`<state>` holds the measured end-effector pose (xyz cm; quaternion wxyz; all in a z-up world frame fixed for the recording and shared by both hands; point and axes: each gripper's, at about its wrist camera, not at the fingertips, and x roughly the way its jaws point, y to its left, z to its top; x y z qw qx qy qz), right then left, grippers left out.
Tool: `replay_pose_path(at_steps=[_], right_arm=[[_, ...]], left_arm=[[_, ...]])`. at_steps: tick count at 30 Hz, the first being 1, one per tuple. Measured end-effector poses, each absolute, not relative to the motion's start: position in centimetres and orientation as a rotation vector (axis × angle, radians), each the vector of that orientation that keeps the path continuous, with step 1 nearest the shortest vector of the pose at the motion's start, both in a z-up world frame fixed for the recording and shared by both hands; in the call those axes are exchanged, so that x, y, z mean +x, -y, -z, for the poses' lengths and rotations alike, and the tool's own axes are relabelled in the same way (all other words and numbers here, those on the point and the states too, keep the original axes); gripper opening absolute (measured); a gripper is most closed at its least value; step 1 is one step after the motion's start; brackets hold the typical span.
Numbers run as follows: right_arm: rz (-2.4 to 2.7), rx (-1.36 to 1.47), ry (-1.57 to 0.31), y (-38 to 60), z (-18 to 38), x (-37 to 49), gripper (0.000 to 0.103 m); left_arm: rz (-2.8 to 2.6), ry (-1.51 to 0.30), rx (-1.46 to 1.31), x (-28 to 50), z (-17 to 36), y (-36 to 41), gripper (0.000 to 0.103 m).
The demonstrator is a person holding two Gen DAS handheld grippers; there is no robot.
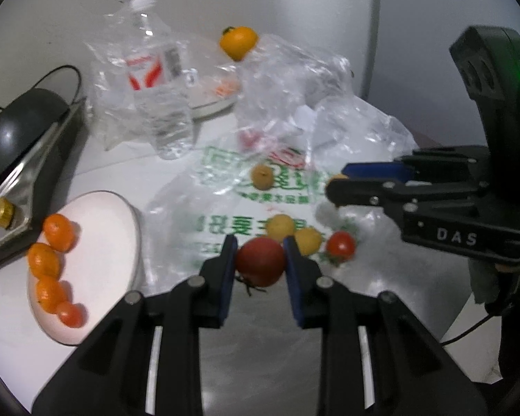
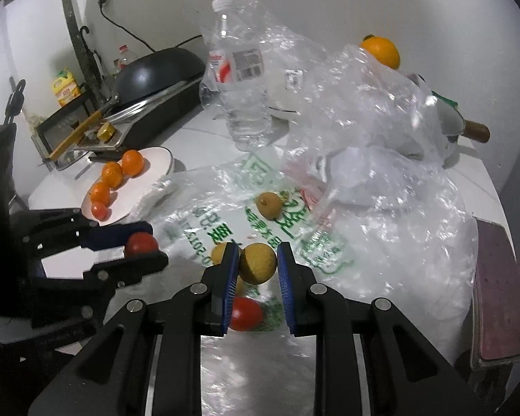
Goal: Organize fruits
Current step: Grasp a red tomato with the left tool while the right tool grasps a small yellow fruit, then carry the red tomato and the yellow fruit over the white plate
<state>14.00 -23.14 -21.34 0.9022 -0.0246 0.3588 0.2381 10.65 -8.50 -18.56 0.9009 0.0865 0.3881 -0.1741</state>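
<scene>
- Between the blue pads of my left claw [image 1: 260, 260] I am gripping a red tomato [image 1: 260, 260]; the jaws are closed snug on its sides, just above the printed plastic bag [image 1: 225, 208].
- In my right claw [image 2: 258, 263] I am pinching a round yellow-brown fruit [image 2: 258, 263], jaws closed on it the same way, over the same bag.
- On the bag I am leaving behind a smaller tomato [image 1: 340, 245], two more yellow fruits [image 1: 280, 227], and a brownish one [image 1: 262, 176] further back.
- At my left the white plate [image 1: 104, 228] is holding a row of small oranges [image 1: 57, 231] along its far edge; I am judging it the likely place for the tomato.
- I am risking bruising or splitting the tomato, since it is soft and only two narrow pads are bearing on it.
- The round fruit is sitting near the pad tips, so a quick swing could let it roll out.
- The crumpled clear plastic [image 2: 364, 104] and the water bottle [image 2: 242, 79] are standing near; a careless sweep could snag the film or topple the bottle.
- Dropping fruit onto the plate's rim could nudge the oranges off onto the table [image 1: 24, 329].
</scene>
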Motion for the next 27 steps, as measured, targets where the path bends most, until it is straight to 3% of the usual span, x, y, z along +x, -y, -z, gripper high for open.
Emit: replay_pose_path(at_steps=[27], right_arm=[[-0.610,-0.183,-0.720,12.1,19.5,14.7,0.025]], left_arm=[[0.223,-0.769,0.115,10.3,18.9,-1.7,0.028]])
